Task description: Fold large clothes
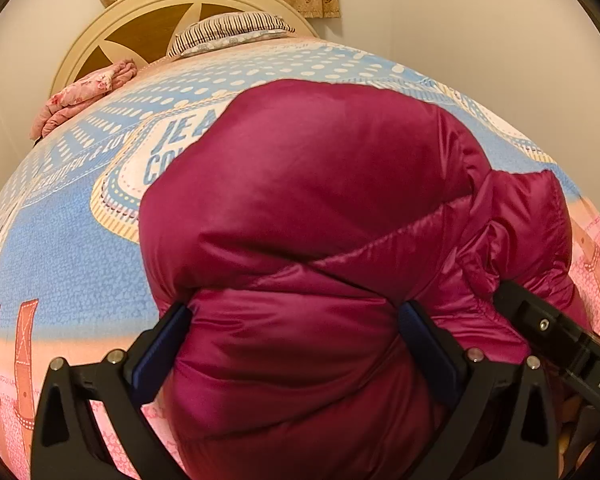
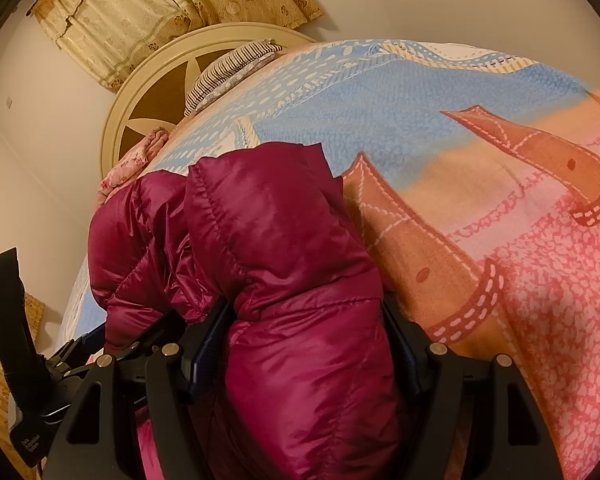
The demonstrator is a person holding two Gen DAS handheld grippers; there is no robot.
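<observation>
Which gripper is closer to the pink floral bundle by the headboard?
Left. The left gripper sits on that side of the magenta jacket; the right gripper is farther from the pink floral bundle.

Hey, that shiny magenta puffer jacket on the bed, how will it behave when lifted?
The shiny magenta puffer jacket probably flops and sags; it already bulges between the left gripper fingers. Its glossy shell looks slippery. Puffy quilting suggests it is light for its bulk.

Between my black grippers bulges a glossy magenta puffer jacket. Beneath it, my bedspread shows blue with white dots, fading to orange and pink. The pillow is navy-striped.
</observation>
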